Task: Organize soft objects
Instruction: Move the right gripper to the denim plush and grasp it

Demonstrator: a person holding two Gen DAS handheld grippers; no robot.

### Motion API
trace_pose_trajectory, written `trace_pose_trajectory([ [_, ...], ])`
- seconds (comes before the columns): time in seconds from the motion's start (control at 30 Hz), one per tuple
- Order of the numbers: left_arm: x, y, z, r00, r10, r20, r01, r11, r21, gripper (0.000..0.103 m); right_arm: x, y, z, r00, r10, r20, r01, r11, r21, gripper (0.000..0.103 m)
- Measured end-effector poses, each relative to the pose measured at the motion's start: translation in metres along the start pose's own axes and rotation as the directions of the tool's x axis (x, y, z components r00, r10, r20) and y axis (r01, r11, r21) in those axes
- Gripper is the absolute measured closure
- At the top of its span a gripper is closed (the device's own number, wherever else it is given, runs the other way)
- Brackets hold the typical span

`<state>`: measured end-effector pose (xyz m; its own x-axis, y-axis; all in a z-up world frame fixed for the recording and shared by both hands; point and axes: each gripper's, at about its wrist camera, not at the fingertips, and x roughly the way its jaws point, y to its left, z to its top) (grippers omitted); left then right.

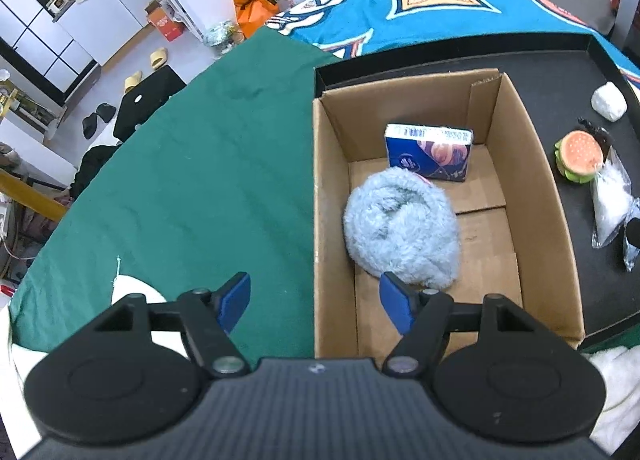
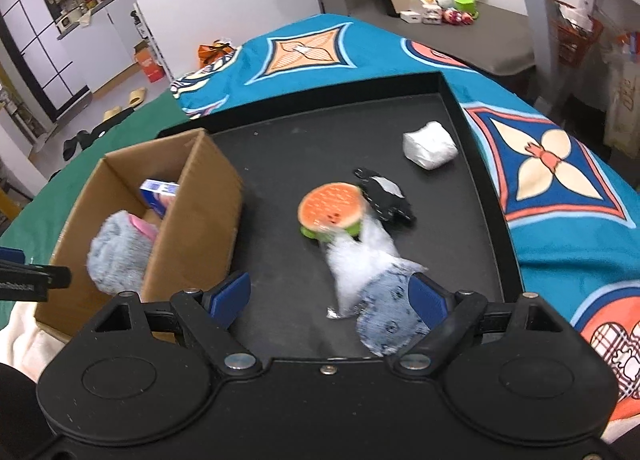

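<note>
While the left gripper (image 1: 315, 302) is hanging open and empty, the right gripper's (image 2: 327, 296) wide, empty jaws are straddling the white bag (image 2: 360, 260), lying lengthwise ahead.

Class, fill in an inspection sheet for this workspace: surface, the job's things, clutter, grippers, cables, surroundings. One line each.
Surface: black tray on a patterned blue cloth, with green cloth beside it.
Job's things: cardboard box holds a fluffy blue-grey bundle and a blue tissue pack; burger toy, white wad, clear bag of white stuff, black item and blue patterned pouch lie on the tray.
Clutter: nothing seen on the tray beyond these.
Grippers: left gripper open, empty, over the box's near edge; right gripper open over the pouch.
Cables: nothing seen.
Surroundings: slippers and orange bag on the floor.
</note>
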<state>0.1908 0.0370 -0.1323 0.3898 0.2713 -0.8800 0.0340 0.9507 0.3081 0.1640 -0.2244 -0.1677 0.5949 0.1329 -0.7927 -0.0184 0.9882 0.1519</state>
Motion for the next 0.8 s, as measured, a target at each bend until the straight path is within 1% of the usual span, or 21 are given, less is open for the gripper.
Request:
trace_pose_trajectory([
  [0.07,0.001,-0.003,0.001,1.000,0.014,-0.007,-0.014,1.000,0.014,0.031,0.002,-0.006,-0.003,1.000,-0.003,-0.003,0.003,1.000,0.010,0.019],
  [0.13,0.001,-0.007,0.001,1.000,0.025,-0.007,-0.025,0.999,0.030,0.027,0.006,-0.013,-0.006,1.000,-0.012,-0.004,0.012,0.999,0.033,0.027],
  [0.23,0.001,-0.011,0.002,0.999,0.043,-0.010,-0.042,0.998,0.047,0.023,0.012,-0.022,-0.010,1.000,-0.028,-0.005,0.029,0.998,0.049,0.032],
  [0.3,0.002,-0.014,0.003,0.998,0.052,-0.018,-0.051,0.997,0.060,0.021,0.016,-0.027,-0.013,0.999,-0.033,-0.010,0.034,0.998,0.056,0.032],
  [0.43,0.005,-0.025,0.005,0.995,0.094,-0.025,-0.091,0.991,0.099,0.020,0.021,-0.032,-0.017,0.999,-0.032,-0.015,0.033,0.999,0.042,0.039],
  [0.5,0.006,-0.029,0.005,0.994,0.107,-0.029,-0.103,0.988,0.115,0.019,0.024,-0.030,-0.019,1.000,-0.025,-0.016,0.025,0.999,0.021,0.039],
  [0.7,0.009,-0.038,0.007,0.993,0.111,-0.047,-0.103,0.982,0.158,0.019,0.034,-0.029,-0.024,0.999,-0.026,-0.026,0.026,1.000,0.007,0.039],
  [0.8,0.011,-0.040,0.008,0.992,0.116,-0.057,-0.105,0.981,0.161,0.019,0.038,-0.031,-0.026,0.999,-0.032,-0.027,0.032,0.999,-0.002,0.045],
])
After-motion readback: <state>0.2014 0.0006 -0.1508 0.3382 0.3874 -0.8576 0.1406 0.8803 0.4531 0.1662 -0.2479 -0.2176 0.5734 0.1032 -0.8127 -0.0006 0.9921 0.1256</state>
